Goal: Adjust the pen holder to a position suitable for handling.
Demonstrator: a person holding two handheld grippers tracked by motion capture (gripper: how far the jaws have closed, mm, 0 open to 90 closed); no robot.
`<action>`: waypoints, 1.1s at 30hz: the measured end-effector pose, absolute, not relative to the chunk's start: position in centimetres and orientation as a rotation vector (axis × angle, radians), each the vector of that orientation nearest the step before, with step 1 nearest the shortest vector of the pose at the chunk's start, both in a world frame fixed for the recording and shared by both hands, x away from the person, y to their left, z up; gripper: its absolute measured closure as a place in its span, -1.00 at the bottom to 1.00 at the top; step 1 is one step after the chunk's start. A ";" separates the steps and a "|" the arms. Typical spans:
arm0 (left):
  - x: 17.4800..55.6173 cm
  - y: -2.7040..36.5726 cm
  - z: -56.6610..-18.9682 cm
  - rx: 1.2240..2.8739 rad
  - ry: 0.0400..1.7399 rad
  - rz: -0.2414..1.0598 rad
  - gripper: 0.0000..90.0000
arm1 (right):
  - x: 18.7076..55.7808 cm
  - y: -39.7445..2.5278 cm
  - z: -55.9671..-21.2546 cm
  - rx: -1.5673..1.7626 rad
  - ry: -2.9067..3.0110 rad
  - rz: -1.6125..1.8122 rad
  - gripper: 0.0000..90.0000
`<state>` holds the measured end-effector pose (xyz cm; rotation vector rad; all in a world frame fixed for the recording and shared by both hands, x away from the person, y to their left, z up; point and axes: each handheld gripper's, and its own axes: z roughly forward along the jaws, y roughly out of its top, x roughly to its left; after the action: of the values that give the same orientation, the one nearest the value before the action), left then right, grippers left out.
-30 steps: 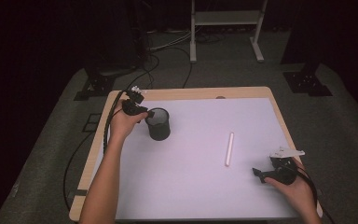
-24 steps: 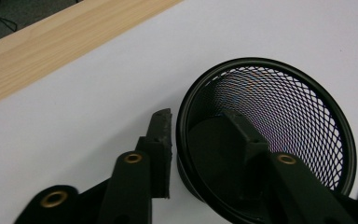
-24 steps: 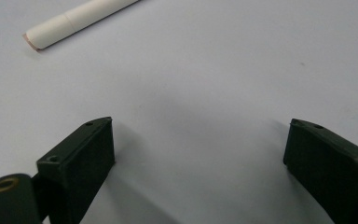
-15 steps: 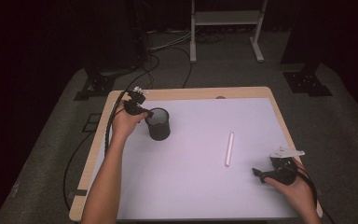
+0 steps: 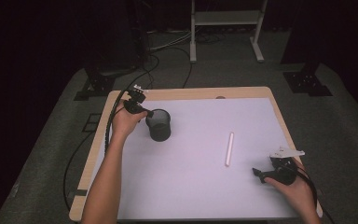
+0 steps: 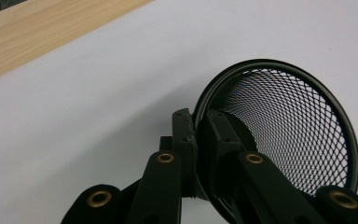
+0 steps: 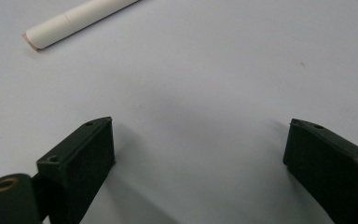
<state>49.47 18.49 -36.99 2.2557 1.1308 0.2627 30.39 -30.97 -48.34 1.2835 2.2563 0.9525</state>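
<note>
With the left claw (image 6: 196,135) pinched on the rim of the black round wire-mesh cup (image 5: 159,125) at the frame's centre-left, and the right claw (image 7: 200,154) spread empty near the pale cylindrical stick (image 5: 229,149) lying right of centre on the white surface (image 5: 200,186), nothing appears stowed yet.

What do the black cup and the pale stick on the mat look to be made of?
The cup looks like black-coated metal mesh: an open diamond weave under a solid rim, clamped by the left gripper. The stick looks matte, off-white, paper-wrapped or chalky, with a faint seam near one end; its material stays uncertain.
</note>
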 end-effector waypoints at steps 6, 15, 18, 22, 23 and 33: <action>49.2 18.2 -36.4 2.246 1.120 0.216 0.86 | 30.4 -31.0 -48.3 1.284 2.256 0.953 -0.83; 48.6 17.6 -35.6 2.262 1.096 0.169 0.86 | 30.4 -31.0 -48.3 1.285 2.256 0.954 -0.83; 48.2 17.1 -35.2 2.265 1.086 0.160 0.86 | 30.4 -31.0 -48.3 1.285 2.256 0.954 -0.83; 47.7 16.6 -34.7 2.287 1.062 0.149 0.86 | 30.4 -31.0 -48.3 1.284 2.256 0.953 -0.83; 47.6 16.5 -34.7 2.288 1.059 0.147 0.86 | 30.4 -31.0 -48.3 1.284 2.256 0.952 -0.83; 46.1 14.9 -34.0 2.312 1.010 0.119 0.86 | 30.4 -31.0 -48.4 1.284 2.256 0.953 -0.83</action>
<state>46.06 14.89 -34.03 2.3123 1.0097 0.1186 30.39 -30.96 -48.35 1.2840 2.2560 0.9530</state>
